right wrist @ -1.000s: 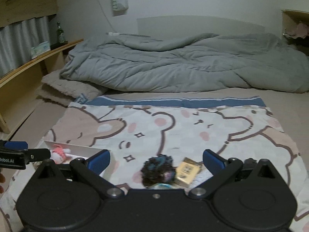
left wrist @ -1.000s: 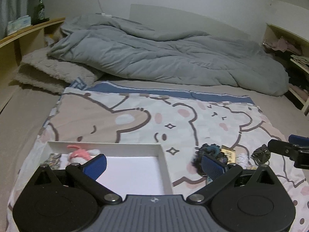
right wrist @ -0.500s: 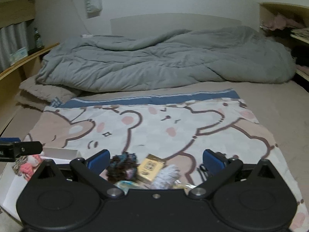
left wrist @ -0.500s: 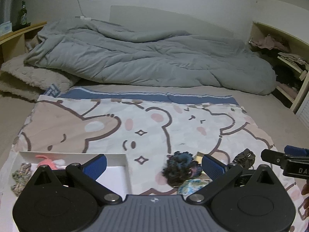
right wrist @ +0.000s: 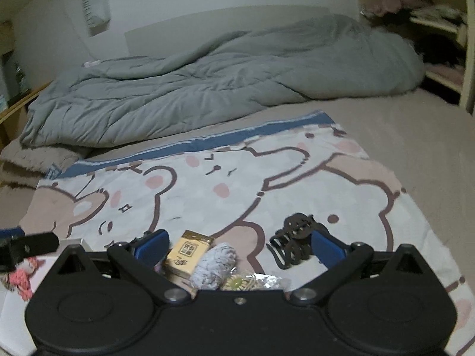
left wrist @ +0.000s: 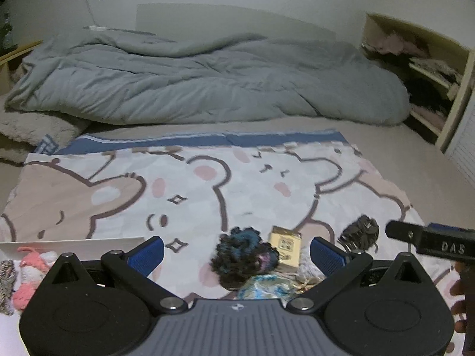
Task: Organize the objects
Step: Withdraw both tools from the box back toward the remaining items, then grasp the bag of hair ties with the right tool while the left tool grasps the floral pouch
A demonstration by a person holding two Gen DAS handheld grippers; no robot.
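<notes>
Both grippers spread wide, empty: left gripper (left wrist: 236, 250) hovering over dark scrunchie (left wrist: 245, 256), yellow box (left wrist: 285, 246) at its 2 o'clock; right gripper (right wrist: 239, 244) above box, hair claw (right wrist: 292, 244) at 3 o'clock on bear blanket (right wrist: 222, 184).

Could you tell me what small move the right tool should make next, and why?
Probably ease the right tool forward and down to close on the yellow box. Its jaws stand open and empty, with the box between them. The dark hair claw lies by its right finger. The white tray already holds a pink plush, so the loose items likely go there.
</notes>
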